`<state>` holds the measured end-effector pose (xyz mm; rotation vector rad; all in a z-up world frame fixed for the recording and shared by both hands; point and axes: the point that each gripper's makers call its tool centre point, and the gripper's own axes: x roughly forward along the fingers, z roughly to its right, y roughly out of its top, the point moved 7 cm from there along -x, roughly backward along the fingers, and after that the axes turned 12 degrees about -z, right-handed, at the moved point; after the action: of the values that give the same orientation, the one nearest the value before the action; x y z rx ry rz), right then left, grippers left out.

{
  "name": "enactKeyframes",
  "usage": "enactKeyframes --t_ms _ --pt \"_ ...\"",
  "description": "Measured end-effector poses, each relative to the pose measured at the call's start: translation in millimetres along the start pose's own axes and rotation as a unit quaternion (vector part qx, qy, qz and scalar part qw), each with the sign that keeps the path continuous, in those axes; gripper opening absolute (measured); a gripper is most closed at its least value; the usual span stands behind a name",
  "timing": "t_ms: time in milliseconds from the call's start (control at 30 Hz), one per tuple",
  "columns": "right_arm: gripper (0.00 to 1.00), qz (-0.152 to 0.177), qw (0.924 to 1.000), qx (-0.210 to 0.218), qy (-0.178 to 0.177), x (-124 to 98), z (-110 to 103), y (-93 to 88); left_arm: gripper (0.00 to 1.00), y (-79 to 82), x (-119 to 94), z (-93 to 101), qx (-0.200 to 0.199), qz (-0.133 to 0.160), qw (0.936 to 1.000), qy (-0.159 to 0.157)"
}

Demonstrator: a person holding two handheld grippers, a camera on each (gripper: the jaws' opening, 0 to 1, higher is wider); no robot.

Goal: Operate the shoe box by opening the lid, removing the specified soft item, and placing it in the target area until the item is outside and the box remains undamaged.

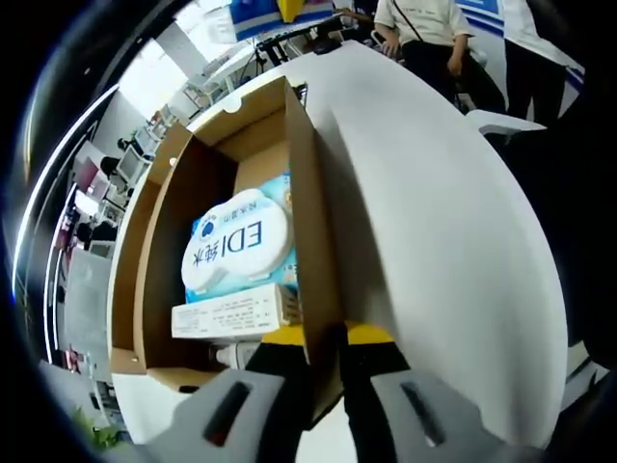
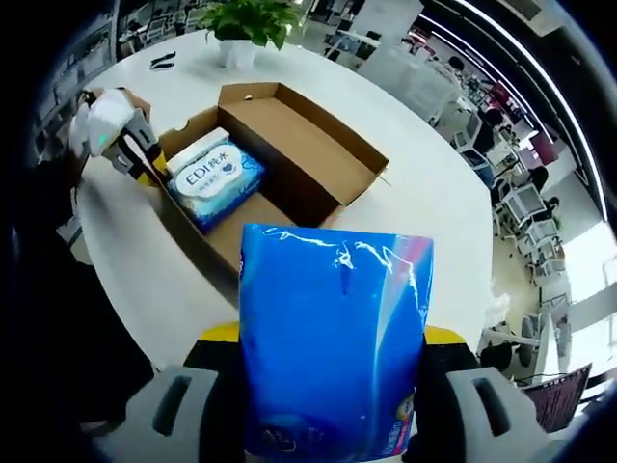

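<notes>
Left gripper view: the left gripper (image 1: 326, 371) has its jaws pinched on the side wall of the shoe box (image 1: 307, 207), steadying it on the white table (image 1: 443, 231). Inside the open box lie a wipes pack (image 1: 237, 246) with a round white flip lid and, just beside it toward the camera, a small white carton (image 1: 229, 311). People sit at the far end of the table.

Right gripper view: the right gripper (image 2: 333, 386) holds a blue soft pack (image 2: 333, 338) between its jaws, lifted clear above the box (lid already folded open and lying flat). The left gripper (image 2: 135, 145) appears at the box's far wall. A potted plant (image 2: 246, 24) stands beyond the box.

Progress, as judged: opening and removal appear done, with no visible damage to the cardboard; setting the blue soft pack down in the target area remains, and no marked area can be made out.
</notes>
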<state>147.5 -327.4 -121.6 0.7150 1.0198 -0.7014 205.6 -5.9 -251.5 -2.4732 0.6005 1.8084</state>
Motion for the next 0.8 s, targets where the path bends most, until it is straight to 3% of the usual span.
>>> enactKeyframes --t_ms 167,333,800 --pt "0.69 -0.004 0.9995 -0.031 0.006 9.9 4.5 -5.0 0.1 0.0 0.1 -0.6 -0.001 0.0 1.0 0.0" --pt "0.69 -0.006 0.9993 -0.036 0.011 18.8 13.7 -7.2 0.1 -0.1 0.2 -0.8 -0.001 -0.001 1.0 0.0" --pt "0.69 -0.017 0.9903 -0.137 0.017 53.5 26.3 -19.7 0.1 -0.4 -0.5 0.0 -0.003 0.0 1.0 0.0"
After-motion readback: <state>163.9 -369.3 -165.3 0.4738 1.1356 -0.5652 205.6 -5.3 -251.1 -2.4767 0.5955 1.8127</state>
